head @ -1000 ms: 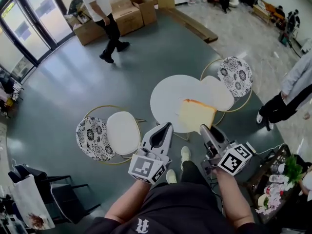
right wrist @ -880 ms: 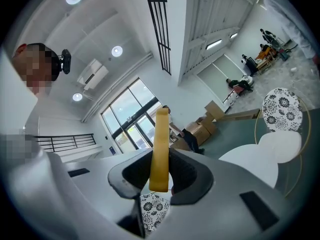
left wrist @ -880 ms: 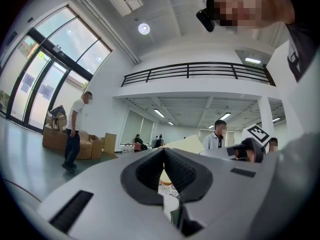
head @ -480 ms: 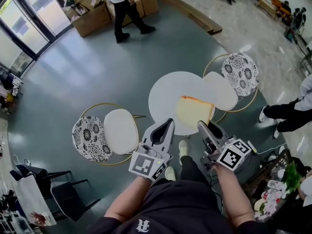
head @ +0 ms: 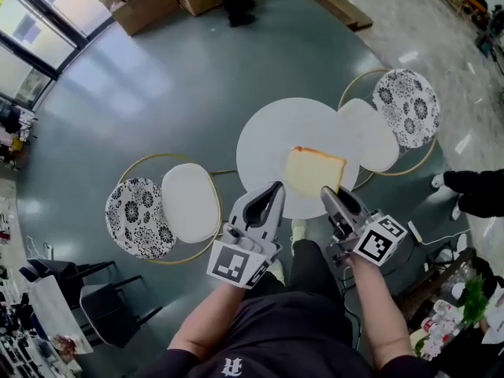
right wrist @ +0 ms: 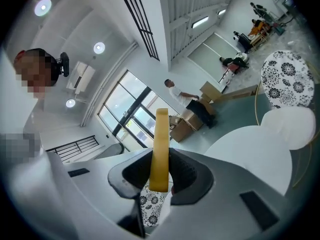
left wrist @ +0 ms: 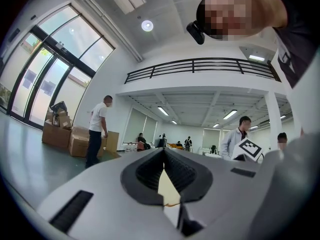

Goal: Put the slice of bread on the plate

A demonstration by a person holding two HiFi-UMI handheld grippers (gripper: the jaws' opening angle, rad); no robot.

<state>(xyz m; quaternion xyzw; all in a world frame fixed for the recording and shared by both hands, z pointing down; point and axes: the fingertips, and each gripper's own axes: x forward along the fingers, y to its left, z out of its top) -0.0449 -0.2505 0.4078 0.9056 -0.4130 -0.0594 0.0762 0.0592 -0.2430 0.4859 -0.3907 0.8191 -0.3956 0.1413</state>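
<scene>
Bread (head: 314,172) is clamped by its near edge in my right gripper (head: 330,194) and sticks out forward past the fingertips, above the table (head: 264,144). Left gripper (head: 273,187) alongside, jaws together, empty. I can make out no plate.

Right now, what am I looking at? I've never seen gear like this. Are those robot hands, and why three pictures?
There is no robot here: a person holds a two-jaw tool, a gripper, in each hand. The top-down picture comes from a camera on the person's head. The other two come from cameras riding on each gripper, looking along its jaws. The right gripper pinches a slice of bread by its edge, over a round white table. The left gripper is shut and empty. No plate shows on the table.
</scene>
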